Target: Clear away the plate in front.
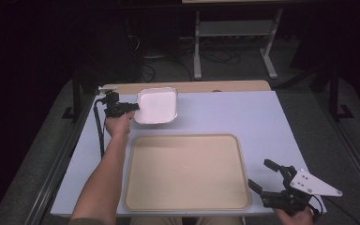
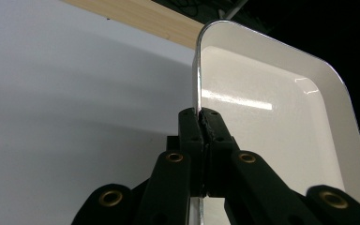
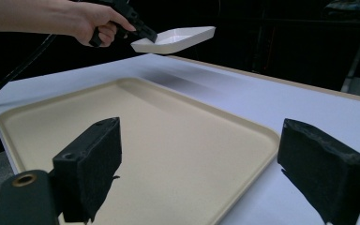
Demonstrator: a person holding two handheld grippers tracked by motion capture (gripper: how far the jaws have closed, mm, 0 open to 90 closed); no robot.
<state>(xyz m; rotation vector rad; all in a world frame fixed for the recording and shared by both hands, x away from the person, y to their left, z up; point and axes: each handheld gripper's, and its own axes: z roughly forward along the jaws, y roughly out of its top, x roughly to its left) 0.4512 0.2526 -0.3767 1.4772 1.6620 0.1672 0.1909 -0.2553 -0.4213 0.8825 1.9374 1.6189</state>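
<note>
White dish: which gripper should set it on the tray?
Left. The left gripper is shut on the white dish's rim, holding it above the table beyond the beige tray. The right gripper is open at the tray's near right corner.

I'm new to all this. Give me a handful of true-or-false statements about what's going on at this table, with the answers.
1. The left gripper is clamped on the rim of the white dish. True.
2. The white dish rests on the table. False: it is held up in the air above it.
3. The beige tray has food on it. False: it is bare.
4. The right gripper has its jaws apart and holds nothing. True.
5. The right gripper is over the middle of the tray. False: it is beside the tray's near right corner.
</note>
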